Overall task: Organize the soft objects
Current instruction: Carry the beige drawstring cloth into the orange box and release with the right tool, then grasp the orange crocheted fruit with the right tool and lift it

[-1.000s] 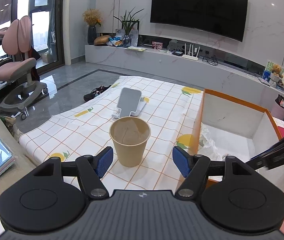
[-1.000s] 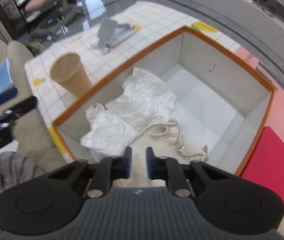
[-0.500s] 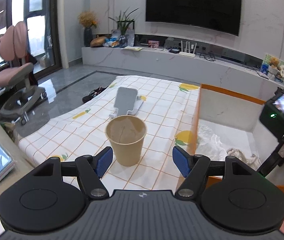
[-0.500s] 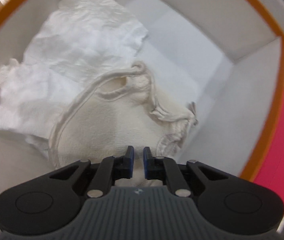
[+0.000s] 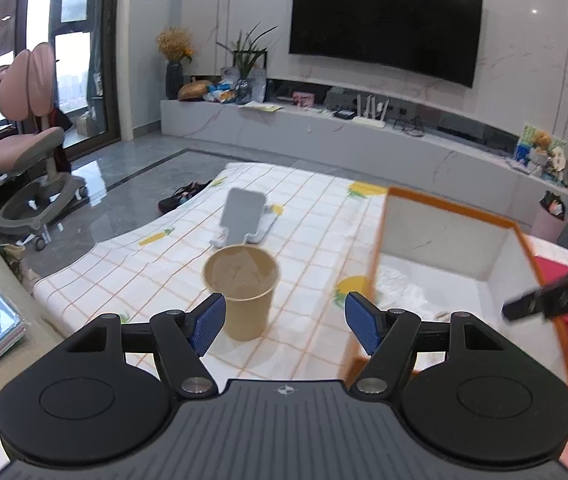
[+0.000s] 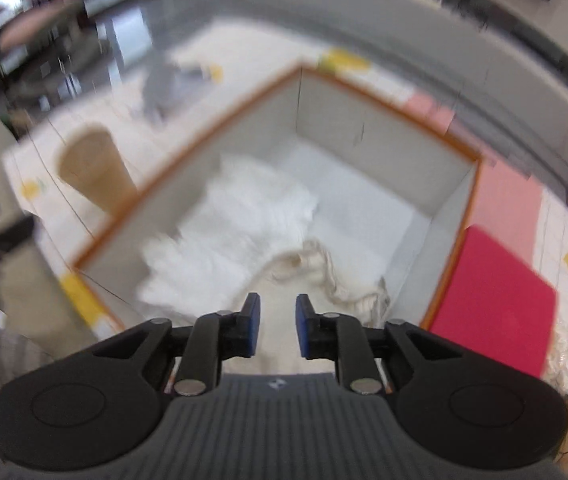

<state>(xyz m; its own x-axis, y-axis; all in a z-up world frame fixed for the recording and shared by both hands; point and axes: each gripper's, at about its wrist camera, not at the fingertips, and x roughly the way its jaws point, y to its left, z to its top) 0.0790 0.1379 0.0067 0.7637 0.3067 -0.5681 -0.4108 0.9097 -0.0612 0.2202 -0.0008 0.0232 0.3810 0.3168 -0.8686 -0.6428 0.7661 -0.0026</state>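
A white box with an orange rim (image 6: 387,108) stands on the checked tablecloth. Inside it lie a crumpled white cloth (image 6: 252,216) and a cream drawstring bag (image 6: 311,264). My right gripper (image 6: 278,330) hovers above the bag at the box's near side, its jaws opening. Nothing is pinched between them and the cream fabric shows below the gap. This view is motion-blurred. My left gripper (image 5: 284,322) is held wide open over the table, empty, with a brown paper cup (image 5: 242,288) just beyond its left finger. The box (image 5: 443,204) is to its right.
A grey phone stand (image 5: 244,216) sits behind the cup. A red pad (image 6: 495,292) lies right of the box, with a pink mat beyond it. A sofa arm and blue folders are at the left edge. A TV bench lines the far wall.
The right gripper dipped down onto the cream bag in the box, then rose back out. Its jaws went from nearly shut to apart. The left gripper stayed put.
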